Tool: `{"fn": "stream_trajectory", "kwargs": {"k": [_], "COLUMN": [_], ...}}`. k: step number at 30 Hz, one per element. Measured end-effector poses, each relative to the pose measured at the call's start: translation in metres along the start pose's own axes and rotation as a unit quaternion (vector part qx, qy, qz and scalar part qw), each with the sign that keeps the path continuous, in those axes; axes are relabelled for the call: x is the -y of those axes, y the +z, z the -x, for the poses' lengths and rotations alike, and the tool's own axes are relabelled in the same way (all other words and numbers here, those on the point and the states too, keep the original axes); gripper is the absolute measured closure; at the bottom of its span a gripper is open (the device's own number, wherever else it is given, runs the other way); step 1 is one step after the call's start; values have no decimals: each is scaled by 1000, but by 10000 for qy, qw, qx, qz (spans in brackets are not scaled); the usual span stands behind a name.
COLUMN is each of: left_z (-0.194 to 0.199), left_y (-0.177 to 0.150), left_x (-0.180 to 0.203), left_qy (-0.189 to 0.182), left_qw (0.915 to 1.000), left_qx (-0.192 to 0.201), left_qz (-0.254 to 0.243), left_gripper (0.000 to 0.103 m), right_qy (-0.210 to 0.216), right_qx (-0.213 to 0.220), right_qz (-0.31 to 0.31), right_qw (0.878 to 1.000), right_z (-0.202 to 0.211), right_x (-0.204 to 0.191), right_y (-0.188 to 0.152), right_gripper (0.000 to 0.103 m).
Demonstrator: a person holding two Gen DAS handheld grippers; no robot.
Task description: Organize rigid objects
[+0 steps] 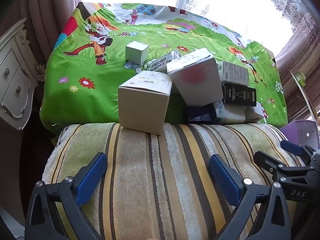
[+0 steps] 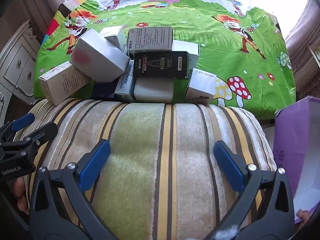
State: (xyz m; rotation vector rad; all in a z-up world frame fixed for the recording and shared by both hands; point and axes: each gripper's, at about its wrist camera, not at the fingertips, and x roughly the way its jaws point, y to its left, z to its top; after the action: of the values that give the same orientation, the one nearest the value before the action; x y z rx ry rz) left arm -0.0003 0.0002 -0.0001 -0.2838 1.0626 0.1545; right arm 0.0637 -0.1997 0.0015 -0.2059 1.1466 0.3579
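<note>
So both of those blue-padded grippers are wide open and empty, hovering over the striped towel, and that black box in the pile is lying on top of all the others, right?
Not quite. The right wrist view shows the black cardboard box underneath a white printed box, not on top. The rest holds: the left gripper and right gripper are open and empty over the striped towel.

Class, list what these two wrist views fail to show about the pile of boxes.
- Dark blue item, right wrist view: mostly buried under the white box with the red patch.
- Purple box, right wrist view: cut off by the frame edge; contents hidden.
- Small print on the black DORMI box: too small.
</note>
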Motion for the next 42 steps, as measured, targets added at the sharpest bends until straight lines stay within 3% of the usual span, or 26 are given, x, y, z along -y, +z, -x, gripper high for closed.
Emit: {"fn": "stream_trajectory", "kwargs": {"k": [42], "left_z": [-9], "left_y": [8], "left_x": [7], "left_qy": [256], "left_qw": [9991], "left_qx": [-341], "left_qz": [-62], "left_gripper": [0], "right_qy": [-6], "right_qx": [-28], "right_qz": [24], "right_qw": [10000], "right_z": [-1], "right_x": [0], "right_y": [0], "right_gripper": [0]}}
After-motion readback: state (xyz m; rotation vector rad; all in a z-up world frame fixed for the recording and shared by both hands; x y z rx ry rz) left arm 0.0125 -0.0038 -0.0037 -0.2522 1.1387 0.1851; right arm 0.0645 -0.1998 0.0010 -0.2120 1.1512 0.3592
